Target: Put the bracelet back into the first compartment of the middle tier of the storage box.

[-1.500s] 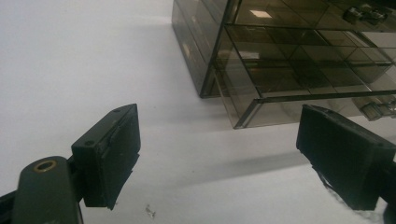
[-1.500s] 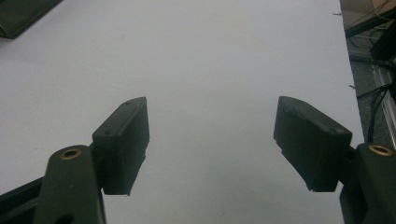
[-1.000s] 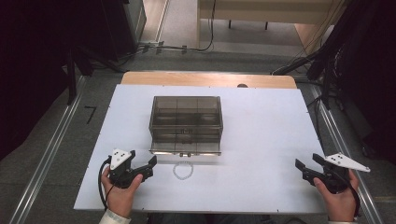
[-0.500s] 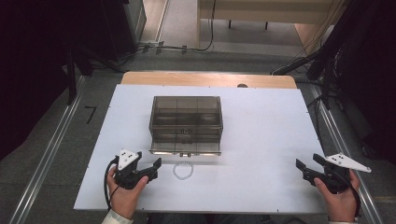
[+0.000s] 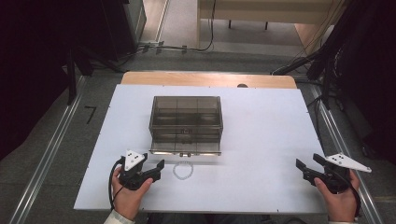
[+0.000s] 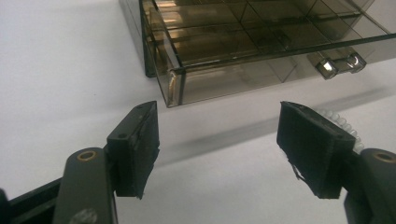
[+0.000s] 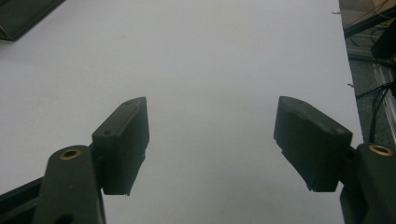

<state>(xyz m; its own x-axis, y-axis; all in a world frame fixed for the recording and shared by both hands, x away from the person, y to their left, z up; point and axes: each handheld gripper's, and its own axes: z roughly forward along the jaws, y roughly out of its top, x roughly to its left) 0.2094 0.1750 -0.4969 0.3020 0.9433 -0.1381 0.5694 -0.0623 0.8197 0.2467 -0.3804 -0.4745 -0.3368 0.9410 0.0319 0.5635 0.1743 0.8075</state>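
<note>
A small ring of clear beads (image 5: 182, 170) lies flat on the white table (image 5: 261, 140), just in front of the smoky plastic box (image 5: 186, 122) and near its front edge. The left gripper (image 5: 156, 169) sits just beside the beads on their left, pointing toward them. Its jaws have just been closing but stand apart, with bare table between them; in the left gripper view the beads (image 6: 343, 126) peek out from behind the right-hand jaw. The box has compartments inside and two small clasps (image 6: 340, 64) at its front. The right gripper (image 5: 312, 164) rests well apart at the table's right edge, jaws wide apart over bare table.
</note>
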